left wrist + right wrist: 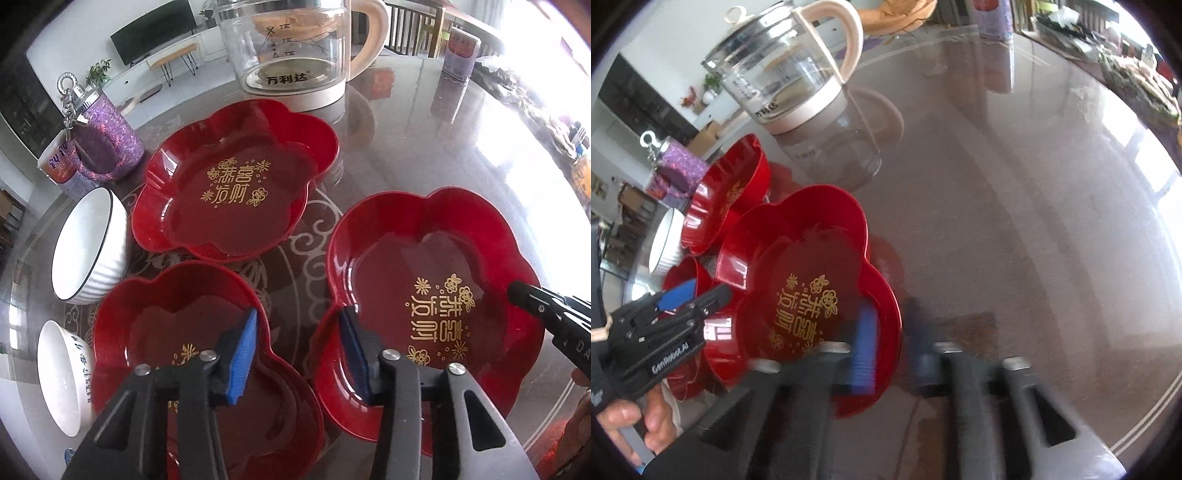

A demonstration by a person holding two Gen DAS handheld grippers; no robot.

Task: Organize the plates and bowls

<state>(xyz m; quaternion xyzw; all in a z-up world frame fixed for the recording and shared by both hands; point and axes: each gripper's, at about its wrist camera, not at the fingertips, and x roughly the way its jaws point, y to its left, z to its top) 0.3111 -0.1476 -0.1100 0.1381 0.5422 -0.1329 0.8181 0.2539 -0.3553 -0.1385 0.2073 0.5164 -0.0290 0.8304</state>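
3 red flower-shaped plates lie on the glass table (pixel 424 129). The far plate (pixel 236 181) lies flat near the kettle (pixel 295 55). The near-left plate (pixel 177 332) seems to sit on another red plate, probably the start of a stack. The right plate (pixel 436 302) looks raised and tilted, its left edge over that stack.

The left gripper (pixel 299 354) is spread wide and grips nothing, 1 pad over the near-left plate and the other at the right plate's rim, likely placed to steady or receive it. The right gripper (pixel 890 354) straddles the right plate's rim, 1 blue pad inside and 1 outside; motion blur hides whether it pinches the rim.

2 white bowls (pixel 88 247) sit at the left, apart from the plates. A purple mug (pixel 107 140) and a can (pixel 62 170) stand behind them and could crowd a bowl stack there.
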